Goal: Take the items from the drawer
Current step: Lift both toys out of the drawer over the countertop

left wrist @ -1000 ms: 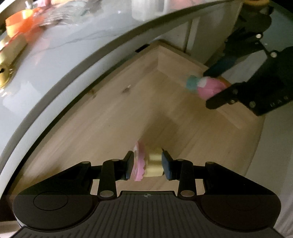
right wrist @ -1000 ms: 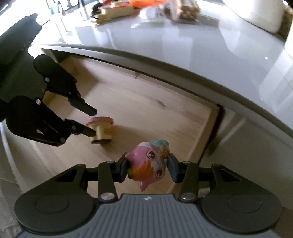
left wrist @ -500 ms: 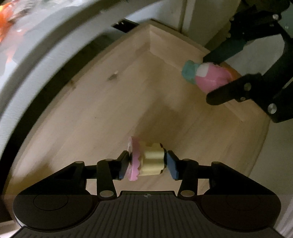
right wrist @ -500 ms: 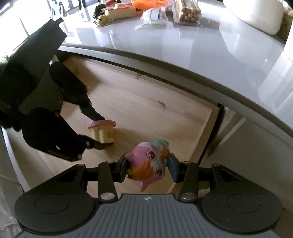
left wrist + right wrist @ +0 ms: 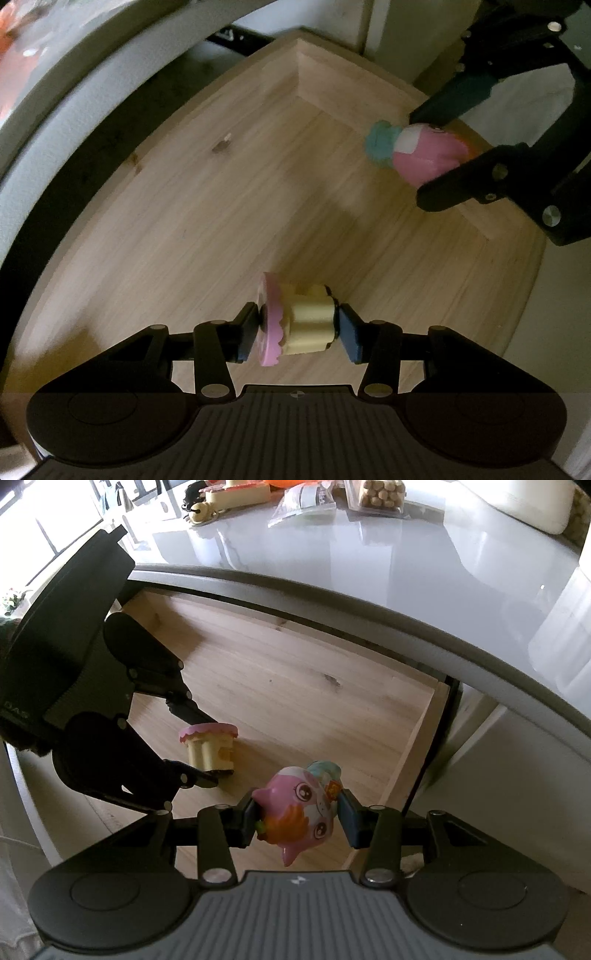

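Observation:
A wooden drawer (image 5: 207, 206) (image 5: 295, 686) stands pulled out under a glossy grey countertop. My left gripper (image 5: 297, 328) is shut on a small toy cake (image 5: 295, 321) with a pink frosted top and a yellow base, held a little above the drawer floor. In the right wrist view the same toy cake (image 5: 208, 747) sits between the left gripper's fingers (image 5: 192, 716). My right gripper (image 5: 299, 818) is shut on a pink cat-like toy figure (image 5: 301, 808) with a teal cap, above the drawer's right side. From the left wrist view, that pink figure (image 5: 421, 155) hangs near the drawer's right wall.
The countertop (image 5: 369, 554) carries snack packets (image 5: 376, 494), a plastic-wrapped item (image 5: 303, 498), a cream toy (image 5: 236, 494) and a white container (image 5: 532, 502) at its far edge. A white cabinet front (image 5: 498, 746) stands right of the drawer.
The left gripper has lifted the toy cake off the drawer floor and drawn back. The right gripper has risen slightly with the pink figure, which has tilted in its grasp.

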